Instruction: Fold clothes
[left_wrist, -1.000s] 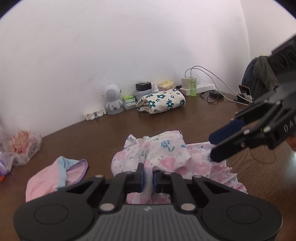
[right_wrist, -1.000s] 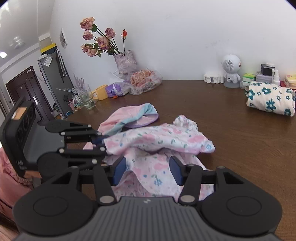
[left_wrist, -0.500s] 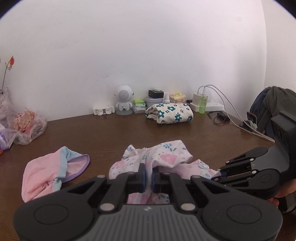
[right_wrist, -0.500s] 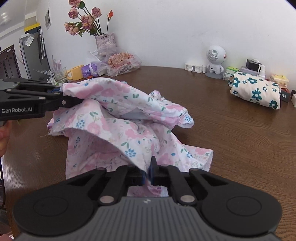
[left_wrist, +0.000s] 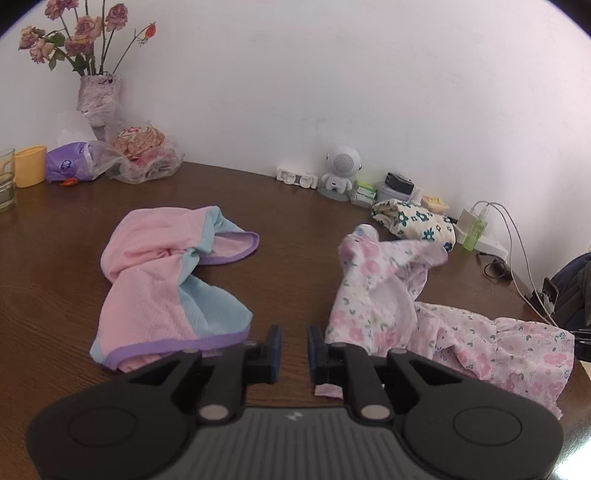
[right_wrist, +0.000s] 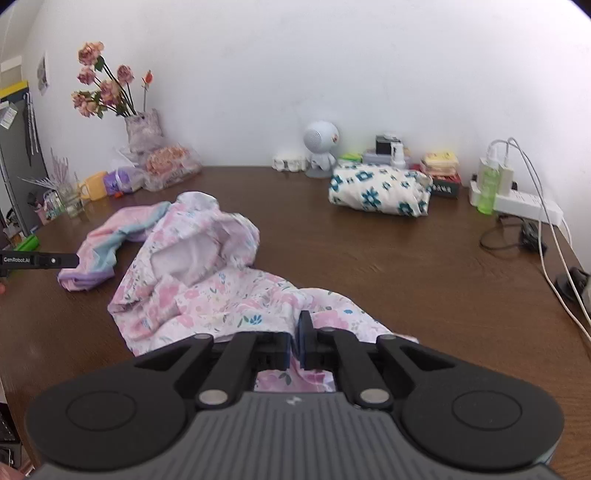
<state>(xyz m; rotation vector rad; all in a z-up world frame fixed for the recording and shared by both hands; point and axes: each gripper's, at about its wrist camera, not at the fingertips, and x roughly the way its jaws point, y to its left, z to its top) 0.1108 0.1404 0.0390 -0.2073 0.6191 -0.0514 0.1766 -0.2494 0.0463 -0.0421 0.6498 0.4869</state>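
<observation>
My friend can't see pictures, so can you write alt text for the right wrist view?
The right claw is shut on the edge of a crumpled floral garment lying on a brown table. A pink and blue garment lies behind it to the left, with the left claw's tip beside it. A folded floral bundle, a vase of roses and clutter line the white wall.

Left gripper (left_wrist: 294, 349) no longer clamped on the floral garment (left_wrist: 373, 295): jaws just opened, a narrow gap with bare table (left_wrist: 295, 280) between the pads. Garment, lifted and stretched between both grippers half a second back, now slumped in a heap on the wood. Right gripper (right_wrist: 297, 345), wide apart a second ago, now pinched on the garment's near edge.
</observation>
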